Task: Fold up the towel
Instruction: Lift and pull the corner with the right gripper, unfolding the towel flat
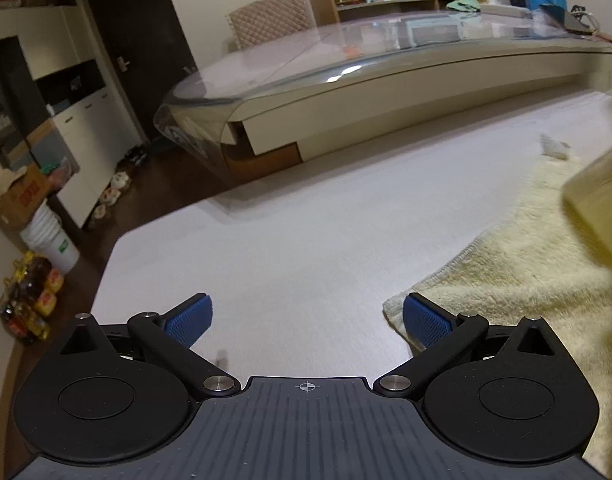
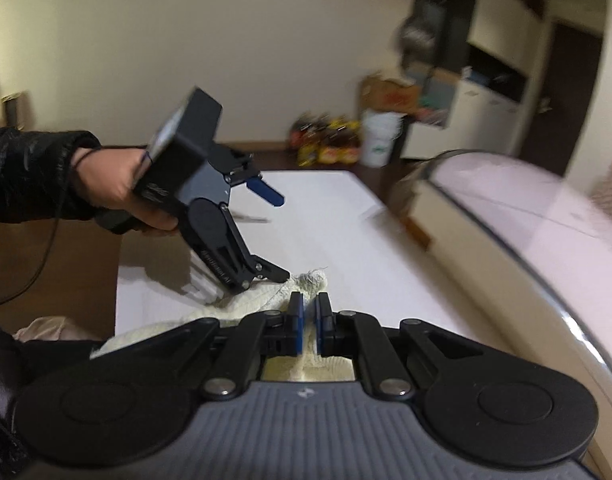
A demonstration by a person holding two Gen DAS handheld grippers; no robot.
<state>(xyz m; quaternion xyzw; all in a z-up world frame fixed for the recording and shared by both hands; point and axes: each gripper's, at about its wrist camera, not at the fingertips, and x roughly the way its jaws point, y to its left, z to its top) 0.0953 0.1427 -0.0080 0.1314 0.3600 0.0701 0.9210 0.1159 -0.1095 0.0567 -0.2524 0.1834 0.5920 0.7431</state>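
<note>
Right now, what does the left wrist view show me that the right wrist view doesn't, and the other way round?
Only the left wrist view shows the left gripper head-on: fingers spread wide, nothing between them, the towel corner at its right pad, and much bare white table ahead.

Only the right wrist view shows the right gripper shut on a ridge of towel, plus the person's left hand holding the other gripper from outside.

Both show the cream towel on the white table and the glass-topped table beyond.
</note>
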